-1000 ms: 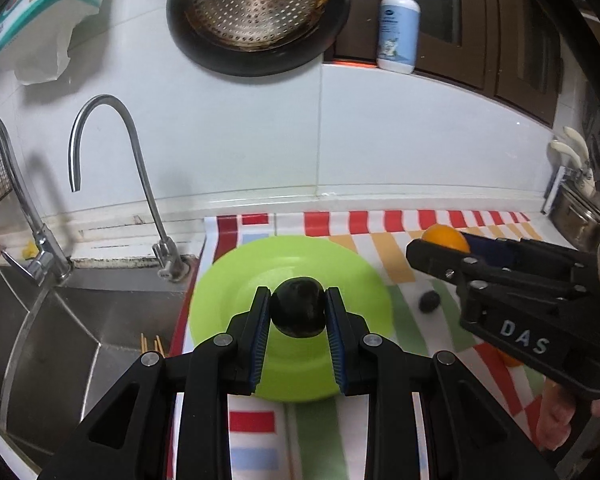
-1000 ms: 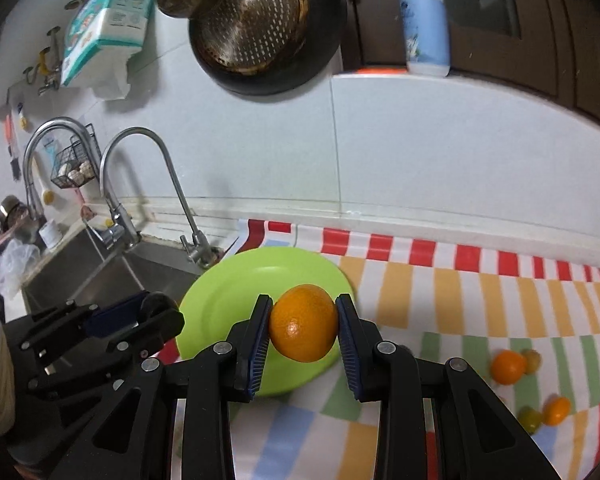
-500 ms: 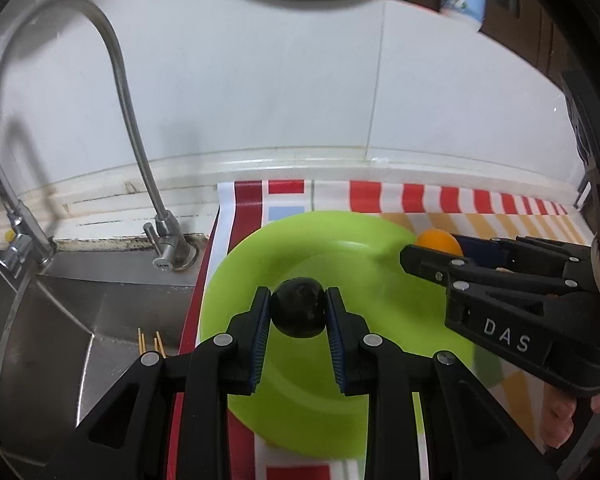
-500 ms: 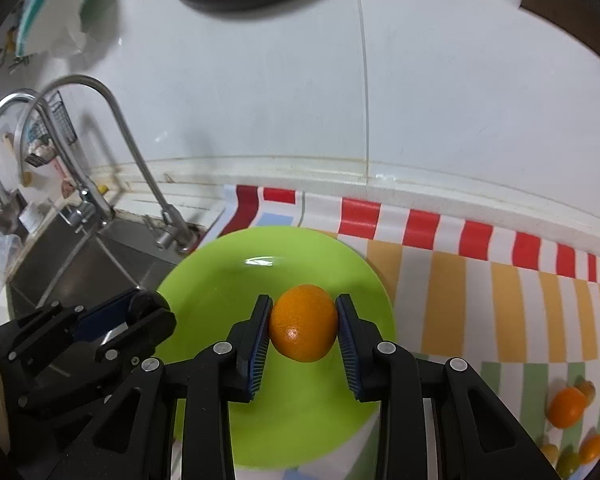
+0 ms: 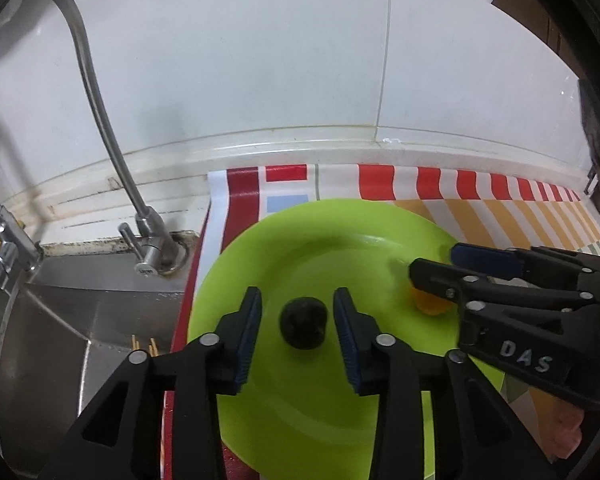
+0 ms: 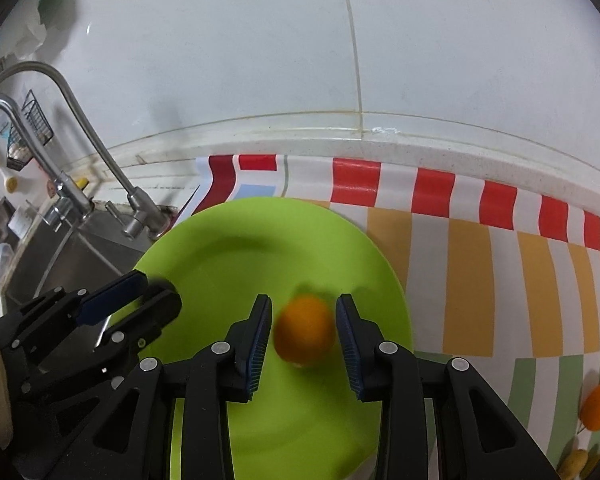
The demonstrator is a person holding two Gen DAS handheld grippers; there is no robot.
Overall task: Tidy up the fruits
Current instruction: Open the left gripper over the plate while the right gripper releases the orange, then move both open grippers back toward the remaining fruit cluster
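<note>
A lime-green plate [image 5: 340,432] [image 6: 220,264] lies on the striped mat beside the sink. A small dark round fruit [image 5: 303,324] sits on it between the blue pads of my left gripper [image 5: 297,326], whose jaws are opening with gaps on both sides of the fruit. An orange [image 6: 305,333], blurred, is over the plate between the pads of my right gripper [image 6: 303,332], also opening and clear of it. In the left wrist view the right gripper [image 5: 452,264] hides most of the orange [image 5: 430,306]. The left gripper [image 6: 148,292] shows at lower left of the right wrist view.
A steel sink [image 5: 72,320] and curved tap [image 5: 108,140] lie left of the plate. A striped mat [image 6: 480,264] covers the counter, with several small orange and yellow fruits [image 6: 599,400] at its right. A white tiled wall [image 5: 300,60] stands close behind. A hand [image 5: 568,432] holds the right gripper.
Both grippers came down and forward over the green plate and their jaws parted. The dark fruit and the orange, gripped before, are now free between the pads.
</note>
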